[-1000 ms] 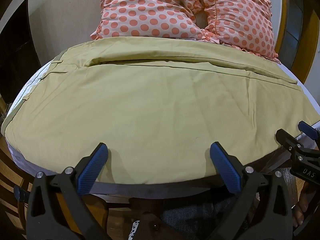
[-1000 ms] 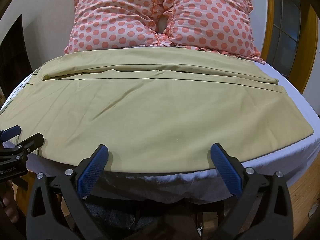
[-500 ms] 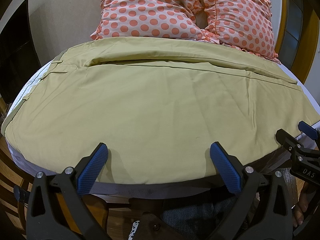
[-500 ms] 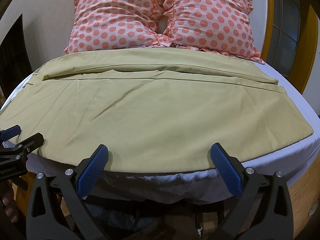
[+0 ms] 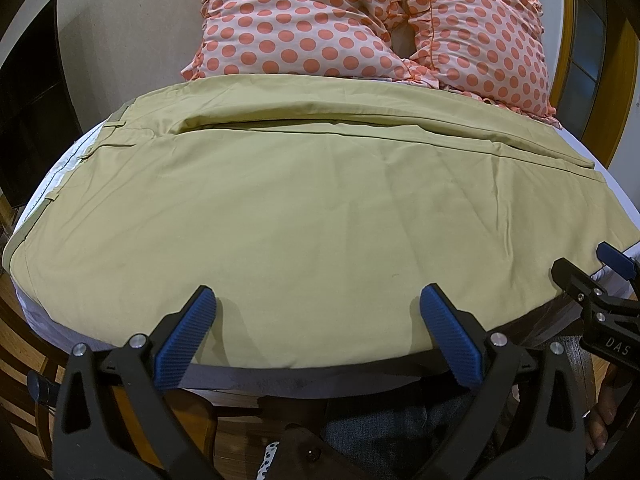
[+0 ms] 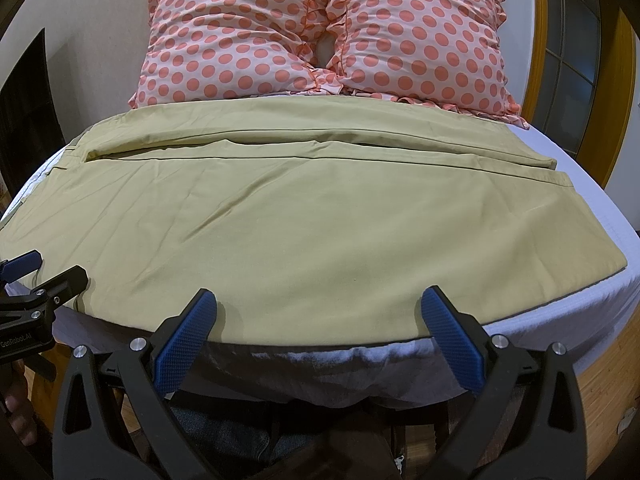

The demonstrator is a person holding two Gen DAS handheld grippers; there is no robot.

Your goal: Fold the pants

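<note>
I see khaki pants [image 5: 312, 200] flat on the white-sheeted bed [image 6: 592, 304], polka-dot pillows [image 6: 320, 40] behind. L gripper [image 5: 316, 312] & R gripper [image 6: 318, 312] both spread wide, holding nothing.

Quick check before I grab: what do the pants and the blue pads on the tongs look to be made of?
The pants look like a thin woven fabric, probably cotton twill, khaki and matte: soft shallow creases, stitched seams and belt loops, no sheen. The blue pads on the left tongs look like molded rubber or soft plastic, with a fine knurled grip texture. Those on the right tongs look the same.

Matt khaki cloth pants [image 5: 304, 216]
</note>
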